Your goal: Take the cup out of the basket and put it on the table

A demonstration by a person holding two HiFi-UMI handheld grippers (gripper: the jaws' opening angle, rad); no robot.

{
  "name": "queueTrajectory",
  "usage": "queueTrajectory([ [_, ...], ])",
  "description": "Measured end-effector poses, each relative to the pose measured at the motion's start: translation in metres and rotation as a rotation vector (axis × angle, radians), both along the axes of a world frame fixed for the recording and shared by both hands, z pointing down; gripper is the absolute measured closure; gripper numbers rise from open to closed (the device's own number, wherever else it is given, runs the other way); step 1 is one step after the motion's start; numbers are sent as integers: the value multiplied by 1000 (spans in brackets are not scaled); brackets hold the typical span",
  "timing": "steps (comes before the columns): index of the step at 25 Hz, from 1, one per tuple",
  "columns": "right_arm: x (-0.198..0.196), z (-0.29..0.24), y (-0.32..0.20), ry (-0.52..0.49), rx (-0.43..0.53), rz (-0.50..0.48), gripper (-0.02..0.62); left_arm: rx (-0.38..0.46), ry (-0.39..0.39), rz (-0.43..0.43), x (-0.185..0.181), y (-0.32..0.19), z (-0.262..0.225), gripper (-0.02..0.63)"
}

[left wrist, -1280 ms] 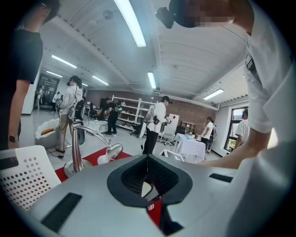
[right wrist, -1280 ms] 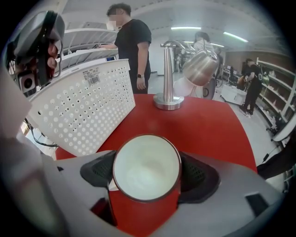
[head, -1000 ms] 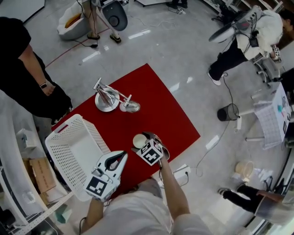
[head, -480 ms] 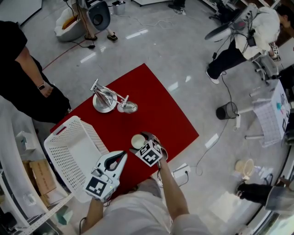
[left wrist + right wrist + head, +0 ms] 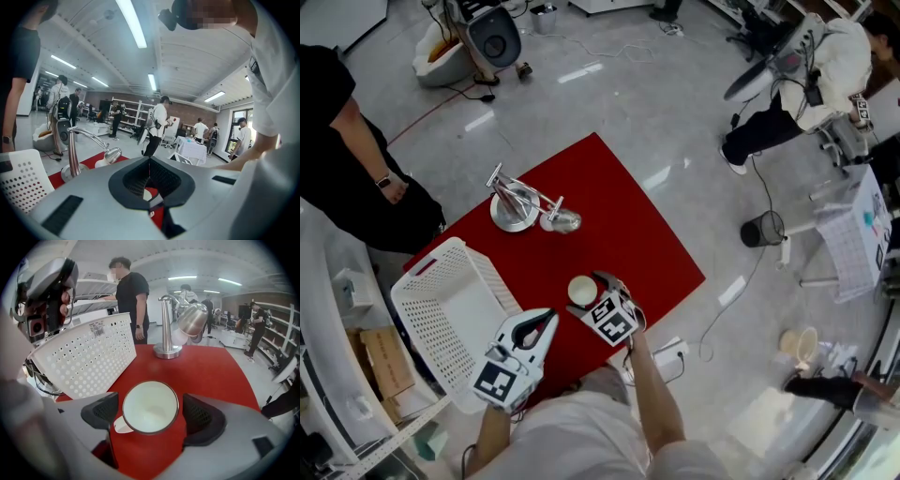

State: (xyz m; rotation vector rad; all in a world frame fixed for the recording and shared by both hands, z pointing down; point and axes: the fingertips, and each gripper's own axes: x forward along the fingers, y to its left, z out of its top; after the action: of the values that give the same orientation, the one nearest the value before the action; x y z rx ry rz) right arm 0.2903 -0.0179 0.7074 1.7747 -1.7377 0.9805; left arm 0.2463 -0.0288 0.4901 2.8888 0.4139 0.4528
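Red table top [image 5: 619, 216] carries a white perforated basket [image 5: 441, 309] at the left and a chrome desk lamp [image 5: 520, 202] at the far side. Left gripper [image 5: 150, 161] is held over the near edge with jaws together. Right gripper [image 5: 150, 404] has jaws apart on either side of the white cup [image 5: 582, 289], which stands upright on the table beside the basket.

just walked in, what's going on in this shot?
A person is working over a red table with two hand-held grippers. The cup stands upright on the table, outside the white basket. It sits between the open jaws of the right hand-held gripper, which don't appear to squeeze it. The left hand-held gripper is shut and empty, held near the basket. The placing looks about done.
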Motion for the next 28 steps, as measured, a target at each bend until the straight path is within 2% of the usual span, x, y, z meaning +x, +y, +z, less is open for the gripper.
queueTrajectory([
  [4,5,-26,6,24,64,47,184,2,8,-6,-1,-1,-3,595],
  [12,4,-123,17,40,318,131,198,5,32,-13,-5,1,-16,595],
  [18,0,-184,29,82,504,159,410,7,57,-17,-9,8,-29,595],
  [21,-7,-209,37,63,589,175,500,2,76,-14,-13,12,-36,595],
  [25,-22,-232,46,6,688,197,576,-7,87,-2,-23,19,-42,595],
  [28,-37,-238,51,-7,710,183,588,-10,96,7,-30,26,-46,595],
])
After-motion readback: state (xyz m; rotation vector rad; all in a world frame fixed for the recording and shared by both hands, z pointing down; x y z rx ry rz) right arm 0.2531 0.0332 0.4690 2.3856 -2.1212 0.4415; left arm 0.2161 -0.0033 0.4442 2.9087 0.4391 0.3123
